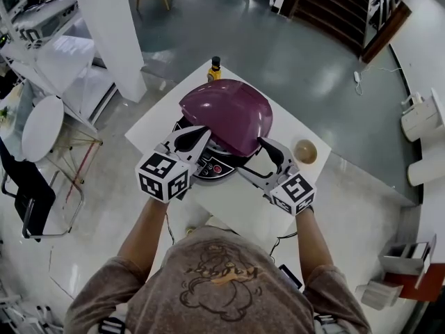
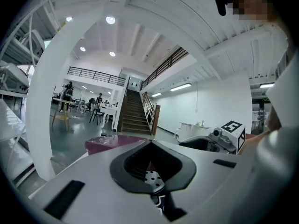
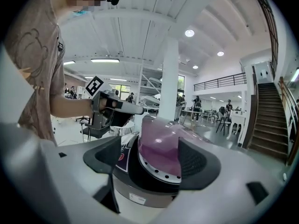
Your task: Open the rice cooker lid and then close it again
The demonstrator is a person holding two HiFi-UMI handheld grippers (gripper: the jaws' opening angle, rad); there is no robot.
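Note:
The rice cooker stands on a small white table [image 1: 236, 207]. Its purple lid [image 1: 228, 114] is raised and tilted back above the dark base and control panel [image 1: 214, 168]. My left gripper [image 1: 198, 136] is at the lid's front left edge. In the left gripper view its jaws [image 2: 153, 171] stand nearly together, with the lid's perforated inner plate [image 2: 152, 178] showing in the gap. Whether they pinch it is unclear. My right gripper [image 1: 268, 148] is at the cooker's right side. It is open [image 3: 154, 160], and the lid [image 3: 161, 146] shows between its pads [image 3: 198, 164], untouched.
A small yellow bottle [image 1: 215, 69] stands at the table's far corner behind the cooker. A round beige bowl [image 1: 304, 151] sits near the right edge. A white pillar [image 1: 115, 33] and a black chair [image 1: 31, 193] are to the left.

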